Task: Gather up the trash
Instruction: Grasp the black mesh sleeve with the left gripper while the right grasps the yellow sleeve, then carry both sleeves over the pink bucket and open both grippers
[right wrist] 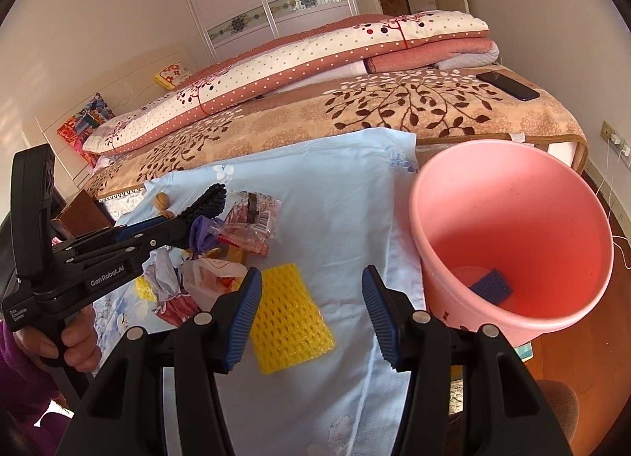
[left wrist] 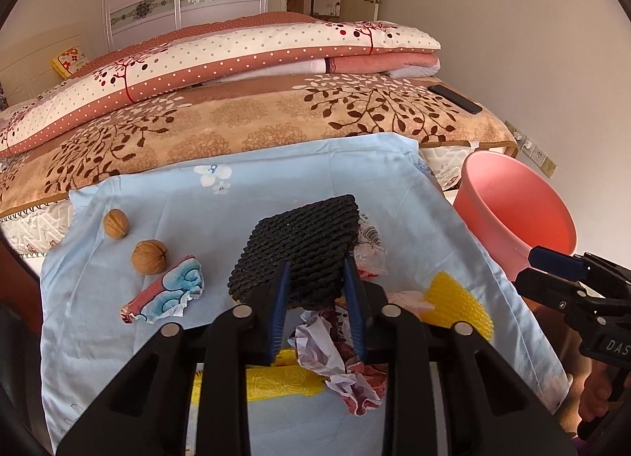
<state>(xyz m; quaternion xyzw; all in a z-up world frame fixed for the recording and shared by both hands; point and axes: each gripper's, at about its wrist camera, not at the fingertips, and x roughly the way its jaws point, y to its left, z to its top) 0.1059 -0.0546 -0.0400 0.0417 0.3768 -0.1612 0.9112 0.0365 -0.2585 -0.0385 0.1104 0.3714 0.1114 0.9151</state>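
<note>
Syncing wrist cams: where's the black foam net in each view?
Left wrist: black foam net at centre, clamped between the left claw fingers.
Right wrist: left of centre, edge-on, sticking up from the left claw.
Shared landmark: pink bucket, right of the blue sheet in both.

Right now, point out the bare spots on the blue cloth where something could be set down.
The blue cloth is bare between the yellow foam net and the pink bucket, and along its far strip beside the brown blanket. It is crowded around the left claw, shut on the black foam net, over crumpled wrappers; the walnuts take the far-left corner.
</note>
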